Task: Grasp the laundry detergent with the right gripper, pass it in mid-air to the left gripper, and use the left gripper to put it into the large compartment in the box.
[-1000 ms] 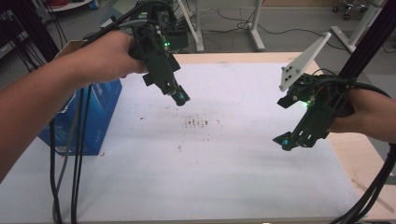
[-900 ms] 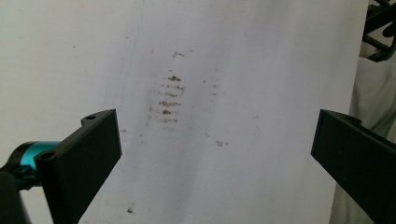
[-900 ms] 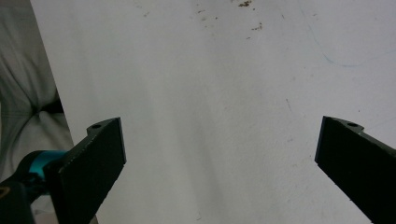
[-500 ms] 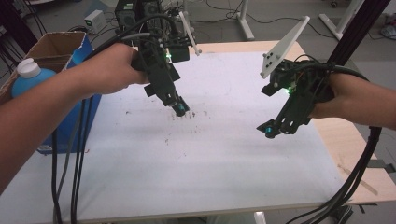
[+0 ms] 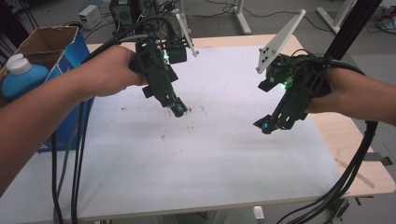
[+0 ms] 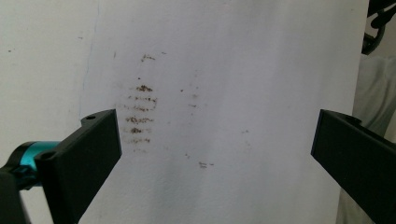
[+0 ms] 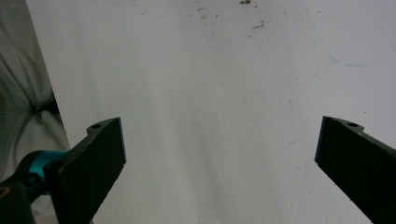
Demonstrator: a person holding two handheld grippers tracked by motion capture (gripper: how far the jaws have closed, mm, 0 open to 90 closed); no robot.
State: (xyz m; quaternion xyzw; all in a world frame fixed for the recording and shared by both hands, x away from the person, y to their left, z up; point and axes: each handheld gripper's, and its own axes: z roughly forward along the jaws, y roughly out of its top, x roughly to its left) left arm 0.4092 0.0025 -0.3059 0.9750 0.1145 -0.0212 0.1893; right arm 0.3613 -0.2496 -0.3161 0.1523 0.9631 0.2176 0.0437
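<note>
Both hand-held grippers moved up-frame vs 1 s ago: left hand-held gripper point(image 5: 180, 110) over brown smudges point(image 6: 139, 112), right hand-held gripper point(image 5: 266, 126) mid-right. Both released, jaws wide, holding nothing. Prob. repositioning above bench point(image 5: 210, 158), no grasp yet.

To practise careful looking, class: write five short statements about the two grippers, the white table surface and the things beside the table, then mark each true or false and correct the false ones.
1. Both grippers hold nothing. True: the left gripper and the right gripper have their jaws spread wide with bare surface between them.
2. The white sheet is spotless. False: brown smudges mark it near the left gripper.
3. A blue bottle with a white cap stands in the cardboard box at the left. True.
4. The right gripper is clamped on a pen. False: it is open and empty.
5. The bottle stands on the white sheet. False: it is in the box, off the sheet.
</note>
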